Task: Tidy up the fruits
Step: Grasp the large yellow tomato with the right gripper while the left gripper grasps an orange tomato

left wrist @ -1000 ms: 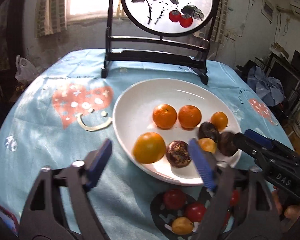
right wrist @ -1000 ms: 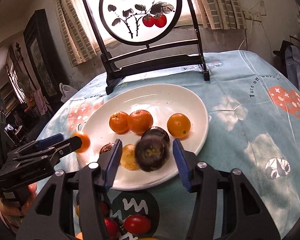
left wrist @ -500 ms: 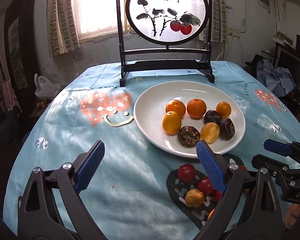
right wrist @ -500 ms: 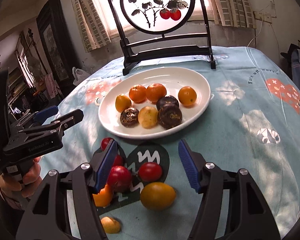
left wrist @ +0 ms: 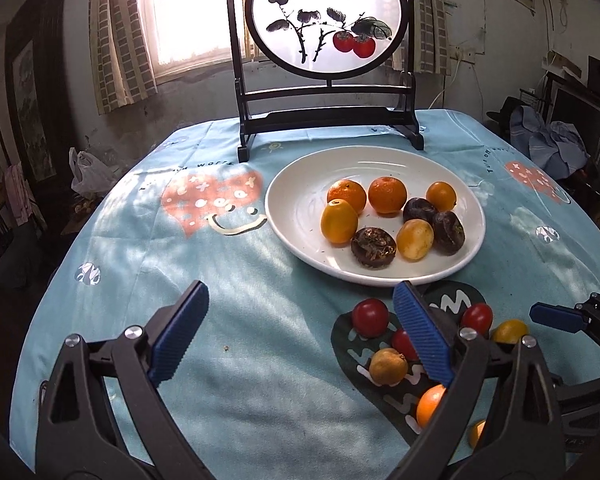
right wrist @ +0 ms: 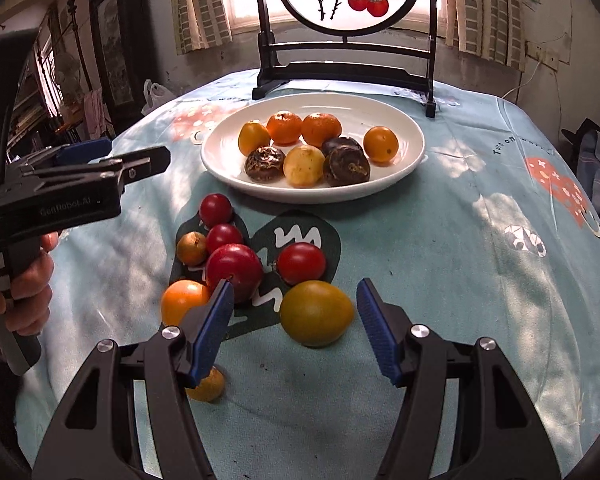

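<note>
Currently, eight fruits sit together on a white plate (right wrist: 410,148) toward the far edge of the counter (right wrist: 460,288), which wears a pale blue patterned cloth. Loose fruits cluster near the counter's near edge: red tomatoes (right wrist: 234,266), an orange one (right wrist: 182,302) and a large yellow-green fruit (right wrist: 315,313). The right tongs (right wrist: 296,330) hang wide apart and empty just short of that yellow-green fruit. The left tongs (left wrist: 300,334) are also spread wide, holding nothing, above bare cloth beside the loose cluster. Behind the plate stands a dark wooden screen (left wrist: 326,20) painted with red persimmons.
</note>
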`<action>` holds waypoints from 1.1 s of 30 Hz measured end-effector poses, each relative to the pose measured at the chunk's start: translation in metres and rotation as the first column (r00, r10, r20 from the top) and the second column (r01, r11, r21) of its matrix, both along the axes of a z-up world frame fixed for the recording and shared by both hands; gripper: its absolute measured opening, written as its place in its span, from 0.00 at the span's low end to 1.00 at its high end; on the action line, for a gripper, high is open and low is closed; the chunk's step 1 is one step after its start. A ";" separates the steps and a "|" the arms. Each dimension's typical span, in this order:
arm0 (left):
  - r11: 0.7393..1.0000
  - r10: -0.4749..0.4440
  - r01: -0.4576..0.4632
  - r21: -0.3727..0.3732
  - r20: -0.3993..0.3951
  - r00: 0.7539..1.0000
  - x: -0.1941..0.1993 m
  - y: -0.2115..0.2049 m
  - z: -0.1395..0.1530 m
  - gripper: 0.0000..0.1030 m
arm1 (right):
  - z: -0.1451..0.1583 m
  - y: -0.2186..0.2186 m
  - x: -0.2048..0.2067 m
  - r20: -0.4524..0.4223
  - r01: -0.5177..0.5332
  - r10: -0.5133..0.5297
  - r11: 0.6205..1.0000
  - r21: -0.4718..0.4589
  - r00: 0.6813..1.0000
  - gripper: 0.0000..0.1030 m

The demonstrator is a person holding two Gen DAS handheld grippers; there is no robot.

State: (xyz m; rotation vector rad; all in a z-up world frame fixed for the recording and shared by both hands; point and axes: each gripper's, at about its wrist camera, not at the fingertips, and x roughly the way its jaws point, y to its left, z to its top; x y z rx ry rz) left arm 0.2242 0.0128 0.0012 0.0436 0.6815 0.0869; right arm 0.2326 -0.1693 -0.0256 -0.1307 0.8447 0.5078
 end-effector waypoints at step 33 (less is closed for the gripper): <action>0.937 -0.303 0.271 -0.219 -0.125 0.945 -0.036 -0.002 -0.022 0.84 | -0.020 -0.035 0.025 -0.147 0.156 -0.149 0.987 0.041 0.978 0.40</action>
